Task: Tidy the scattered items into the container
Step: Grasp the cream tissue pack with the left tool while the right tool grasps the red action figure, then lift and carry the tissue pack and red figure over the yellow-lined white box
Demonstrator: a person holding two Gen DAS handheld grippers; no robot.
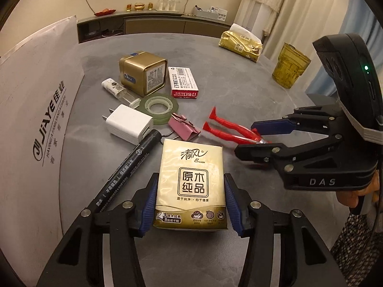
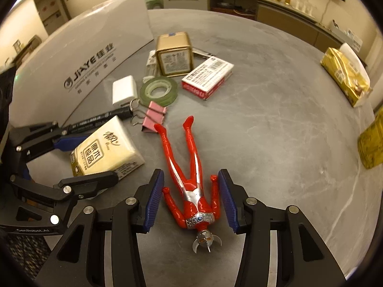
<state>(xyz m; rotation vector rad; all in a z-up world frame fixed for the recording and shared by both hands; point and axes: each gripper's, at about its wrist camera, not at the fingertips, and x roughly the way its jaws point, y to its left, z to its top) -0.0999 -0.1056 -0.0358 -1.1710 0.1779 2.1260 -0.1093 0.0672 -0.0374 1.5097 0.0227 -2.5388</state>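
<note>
Both grippers are being held low over the grey counter [image 2: 275,110], each straddling one item.

The left gripper [image 1: 190,192] is being held with its pads against the sides of the tissue packet [image 1: 191,186], which is lying flat. The right gripper [image 2: 190,199] is being kept open around the red toy figure [image 2: 191,174], not touching it. A black marker [image 1: 126,169], white charger [image 1: 129,126], tape roll [image 1: 159,106], pink binder clip [image 1: 183,128], red-and-white box [image 1: 183,82] and gold tin [image 1: 143,73] are being left scattered beyond, beside the white cardboard container [image 1: 36,91].
</note>
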